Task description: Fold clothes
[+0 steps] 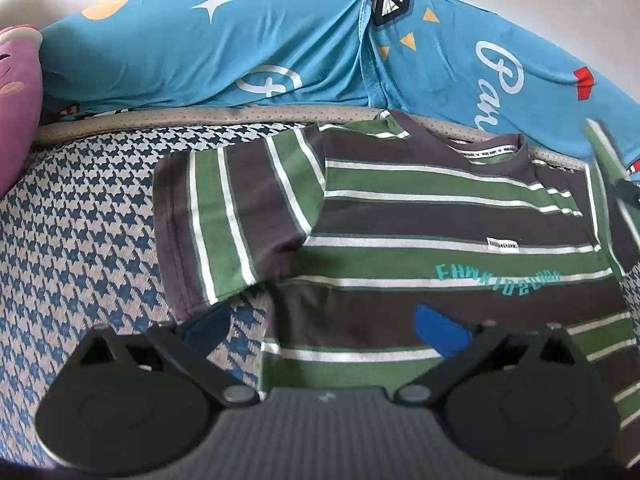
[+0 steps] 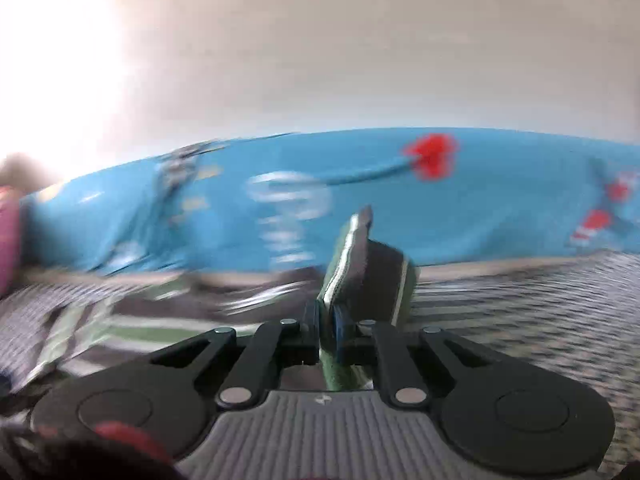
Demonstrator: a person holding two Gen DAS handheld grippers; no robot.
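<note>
A green, dark grey and white striped T-shirt (image 1: 420, 216) lies flat on the houndstooth surface, collar toward the blue bedding, its left sleeve spread out. My left gripper (image 1: 320, 330) hovers open over the shirt's lower left edge, one blue-padded finger over the houndstooth, the other over the shirt. At the right edge of the left wrist view the shirt's other sleeve (image 1: 608, 184) is lifted up. In the blurred right wrist view my right gripper (image 2: 328, 330) is shut on that striped sleeve (image 2: 360, 276), which stands up folded between the fingers.
A blue printed quilt (image 1: 240, 48) runs along the back, against a pale wall. A pink plush cushion (image 1: 16, 112) sits at the far left. The blue-and-grey houndstooth cover (image 1: 80, 220) stretches out left of the shirt. A grey dotted edge strip (image 1: 200, 118) borders it.
</note>
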